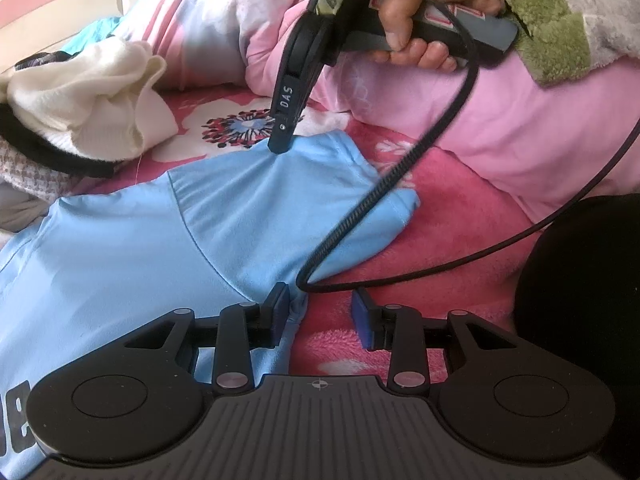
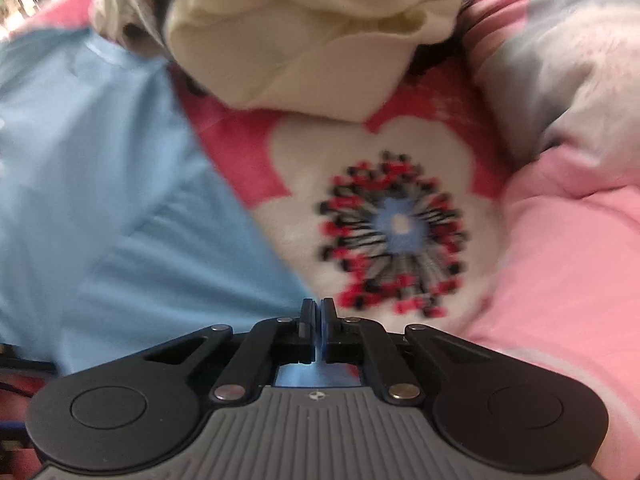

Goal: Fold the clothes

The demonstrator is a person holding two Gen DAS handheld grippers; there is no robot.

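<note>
A light blue T-shirt [image 1: 160, 240] lies spread on a pink floral blanket [image 1: 432, 240]. In the left wrist view my left gripper [image 1: 320, 314] is low over the shirt's near edge. Its jaws are apart, with its left pad [image 1: 280, 316] against the blue cloth and pink blanket showing in the gap. A hand [image 1: 420, 20] holds my right gripper [image 1: 280, 146] nose-down at the shirt's far edge, where the cloth puckers up into its tip. In the right wrist view my right gripper [image 2: 318, 320] is shut with a sliver of the T-shirt [image 2: 100, 200] between the pads.
A cream garment [image 1: 100, 92] [image 2: 304, 40] is heaped on dark clothes at the back left. A pink quilt [image 1: 500, 140] [image 2: 560, 260] is bunched along the right. A black cable [image 1: 360, 208] loops over the shirt. A dark round shape [image 1: 580, 300] fills the right edge.
</note>
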